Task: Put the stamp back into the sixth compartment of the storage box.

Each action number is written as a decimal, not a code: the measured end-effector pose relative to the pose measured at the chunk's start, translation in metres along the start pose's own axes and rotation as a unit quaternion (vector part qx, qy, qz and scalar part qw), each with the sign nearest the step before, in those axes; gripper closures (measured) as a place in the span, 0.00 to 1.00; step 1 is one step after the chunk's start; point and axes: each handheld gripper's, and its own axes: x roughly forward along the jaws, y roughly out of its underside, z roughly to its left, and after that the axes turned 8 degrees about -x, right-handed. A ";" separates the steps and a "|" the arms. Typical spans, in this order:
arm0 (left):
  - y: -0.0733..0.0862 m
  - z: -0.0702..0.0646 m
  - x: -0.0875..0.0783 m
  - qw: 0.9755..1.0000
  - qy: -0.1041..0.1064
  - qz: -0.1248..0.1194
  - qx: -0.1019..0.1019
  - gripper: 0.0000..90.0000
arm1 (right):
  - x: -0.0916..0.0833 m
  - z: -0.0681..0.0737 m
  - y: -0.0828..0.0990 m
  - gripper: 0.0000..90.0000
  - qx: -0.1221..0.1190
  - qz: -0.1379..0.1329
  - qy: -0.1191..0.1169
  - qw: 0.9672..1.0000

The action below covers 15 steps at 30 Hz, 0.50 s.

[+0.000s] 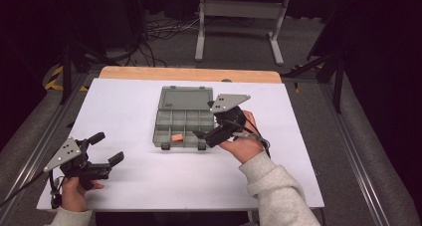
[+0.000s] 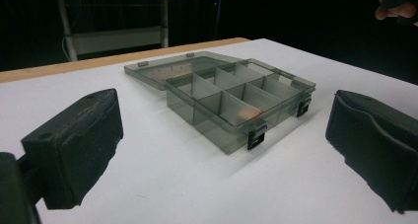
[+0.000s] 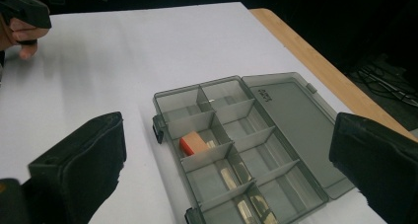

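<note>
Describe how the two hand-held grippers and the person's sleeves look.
Both the left hand-held gripper and the right hand-held gripper are black, with thick padded jaws, a grey three-cornered plate on top and a dark trailing cable. The sleeves are light grey, sweatshirt-like.

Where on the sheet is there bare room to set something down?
Bare white sheet lies left of the open compartment box, and along the near edge between both hands. It is crowded at the box's right, where the right gripper hovers.
</note>
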 end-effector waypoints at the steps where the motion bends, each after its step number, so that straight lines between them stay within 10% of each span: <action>1: 0.000 0.000 0.000 1.000 -0.001 0.001 0.000 0.02 | -0.004 0.001 0.002 0.02 0.001 -0.003 0.004 1.000; 15: 0.001 0.000 0.000 1.000 -0.004 -0.003 -0.001 0.02 | -0.045 0.011 0.046 0.01 0.041 -0.045 0.043 0.997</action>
